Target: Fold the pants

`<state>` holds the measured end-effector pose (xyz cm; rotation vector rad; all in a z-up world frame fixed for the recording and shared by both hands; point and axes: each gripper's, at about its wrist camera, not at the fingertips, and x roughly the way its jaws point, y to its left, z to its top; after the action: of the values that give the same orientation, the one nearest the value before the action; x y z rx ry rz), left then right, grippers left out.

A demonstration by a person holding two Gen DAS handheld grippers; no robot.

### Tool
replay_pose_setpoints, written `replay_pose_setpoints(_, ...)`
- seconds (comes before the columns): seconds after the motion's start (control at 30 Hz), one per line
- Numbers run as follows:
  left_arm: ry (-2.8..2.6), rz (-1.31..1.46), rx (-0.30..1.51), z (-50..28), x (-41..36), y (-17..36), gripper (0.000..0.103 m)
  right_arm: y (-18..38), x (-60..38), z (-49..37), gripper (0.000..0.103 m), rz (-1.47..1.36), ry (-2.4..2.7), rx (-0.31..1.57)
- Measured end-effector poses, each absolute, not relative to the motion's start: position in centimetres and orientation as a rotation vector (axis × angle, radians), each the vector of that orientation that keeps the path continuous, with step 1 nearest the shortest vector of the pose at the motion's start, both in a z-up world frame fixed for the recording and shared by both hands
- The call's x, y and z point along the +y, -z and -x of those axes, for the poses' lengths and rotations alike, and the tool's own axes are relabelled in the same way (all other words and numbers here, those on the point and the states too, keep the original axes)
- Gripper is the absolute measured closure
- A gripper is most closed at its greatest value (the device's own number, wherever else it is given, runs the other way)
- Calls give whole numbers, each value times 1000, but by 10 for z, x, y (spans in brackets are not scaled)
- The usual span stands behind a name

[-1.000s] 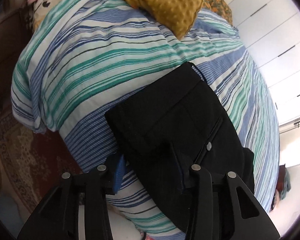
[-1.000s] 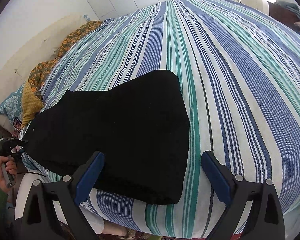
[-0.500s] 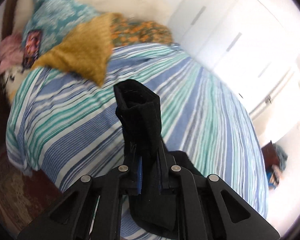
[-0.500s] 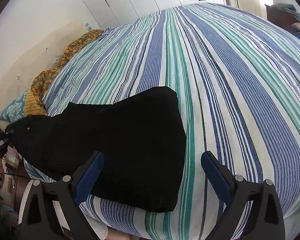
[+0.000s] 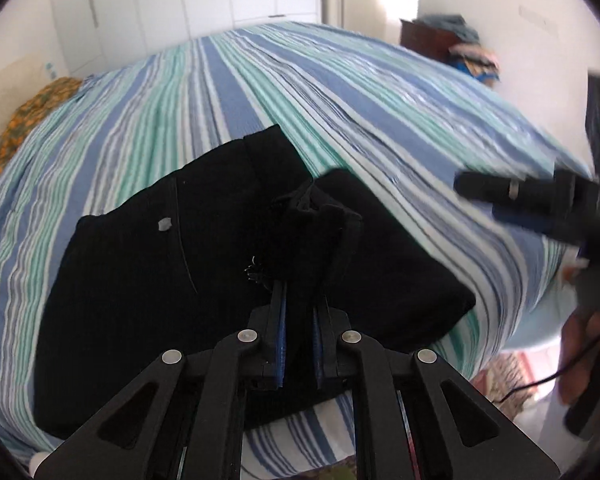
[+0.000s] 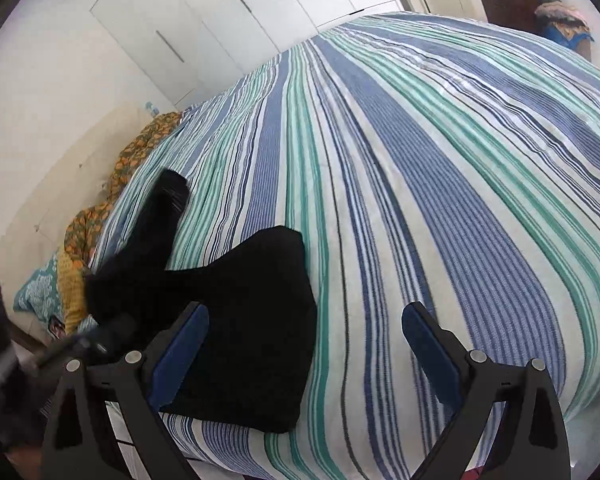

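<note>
Black pants (image 5: 148, 280) are spread on the striped bedspread (image 5: 260, 92) near the bed's front edge. A bunched fold of their cloth is pinched between the closed fingers of the left gripper (image 5: 299, 304) and lifted above the rest. The right gripper (image 6: 304, 344) is held with fingers wide apart above the pants' right edge, nothing gripped.

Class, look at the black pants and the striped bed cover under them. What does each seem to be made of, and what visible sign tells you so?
Black pants: likely a matte woven cloth, perhaps cotton; no shine, and it bunches softly where the left gripper pinches it.
Striped bed cover: looks like woven cotton-type fabric with a fine ribbed texture across its blue, green and white stripes; exact fibre cannot be told.
</note>
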<state>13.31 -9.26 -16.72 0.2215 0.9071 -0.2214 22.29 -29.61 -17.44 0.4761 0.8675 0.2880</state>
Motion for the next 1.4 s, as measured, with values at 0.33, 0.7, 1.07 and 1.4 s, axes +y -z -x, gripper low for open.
replay_pose_setpoints(0.33,256,-30,857,-127,-68,109,95,179,-346,-229,6,-879,-436,819)
replay_pose_setpoints(0.7,375,-36,956,-121,-90,136,66,194,-350,-238,6,-1108,-653,827)
replay_pose_setpoints(1.07,10,246,875,-98,68,115,65,190,-280,-284,22,-917,-1008,1103)
replay_pose_setpoints(1.4,1,253,894,-83,67,131,65,212,-224,-306,46,-615,-948,1408)
